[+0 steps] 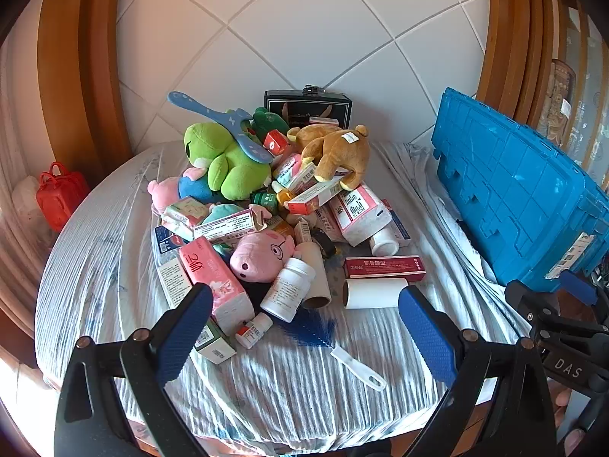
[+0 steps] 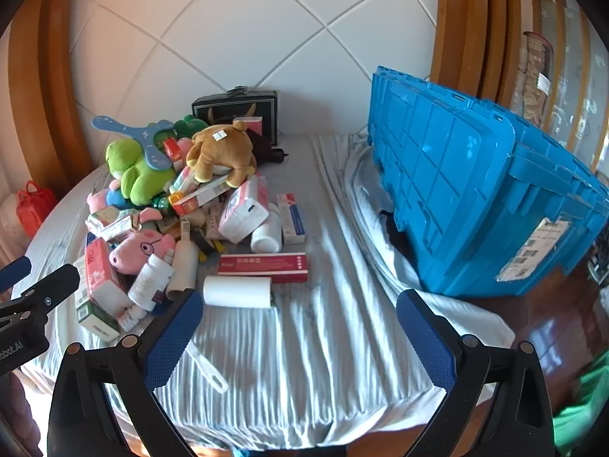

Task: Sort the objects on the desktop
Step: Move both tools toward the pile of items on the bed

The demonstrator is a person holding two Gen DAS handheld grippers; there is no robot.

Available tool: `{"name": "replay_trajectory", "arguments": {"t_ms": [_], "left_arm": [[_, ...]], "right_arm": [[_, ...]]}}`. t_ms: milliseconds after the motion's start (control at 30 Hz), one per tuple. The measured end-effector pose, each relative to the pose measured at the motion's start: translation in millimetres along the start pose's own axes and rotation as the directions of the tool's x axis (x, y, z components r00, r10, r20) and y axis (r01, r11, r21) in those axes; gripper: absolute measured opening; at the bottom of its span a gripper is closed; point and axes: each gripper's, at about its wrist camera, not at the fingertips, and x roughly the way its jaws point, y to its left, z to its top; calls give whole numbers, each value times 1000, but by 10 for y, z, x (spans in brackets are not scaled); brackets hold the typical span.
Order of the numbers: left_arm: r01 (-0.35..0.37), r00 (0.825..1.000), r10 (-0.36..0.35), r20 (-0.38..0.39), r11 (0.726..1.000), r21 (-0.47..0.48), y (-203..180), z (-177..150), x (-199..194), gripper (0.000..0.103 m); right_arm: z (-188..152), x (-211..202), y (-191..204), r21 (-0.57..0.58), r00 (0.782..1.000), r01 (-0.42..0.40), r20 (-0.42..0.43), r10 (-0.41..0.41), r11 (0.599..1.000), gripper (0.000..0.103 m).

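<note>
Clearly risk: left gripper (image 1: 304, 337) and right gripper (image 2: 295, 337) both spread, empty; brown bear (image 1: 337, 152) atop pile at 12 o'clock may topple boxes if tugged.

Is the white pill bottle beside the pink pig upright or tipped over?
Tipped. The white pill bottle lies on its side, leaning against the pink pig plush, cap toward the pig.

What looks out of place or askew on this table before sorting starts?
The blue crate lies tipped on its side at the table's right edge, closed lid facing the pile. The brown plush bear sprawls face-down atop the boxes. Both grippers hang open, holding nothing.
</note>
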Motion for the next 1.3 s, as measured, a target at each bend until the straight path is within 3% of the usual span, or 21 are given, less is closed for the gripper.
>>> {"name": "replay_trajectory", "arguments": {"t_ms": [67, 100, 1000, 1300], "left_arm": [[5, 1000, -5, 0, 1000, 1, -5, -2, 2, 99], [215, 976, -216, -3, 974, 70, -4, 1, 7, 99], [278, 960, -275, -56, 958, 63, 33, 31, 201, 99], [239, 968, -236, -84, 971, 18, 78, -39, 345, 99]], "right_arm": [[-5, 8, 4, 2, 1000, 7, -3, -7, 1000, 103], [-3, 12, 8, 0, 1000, 9, -4, -9, 1000, 103], [71, 248, 103, 25, 993, 97, -67, -95, 995, 103], [87, 459, 58, 23, 991, 87, -108, -84, 996, 103]]}}
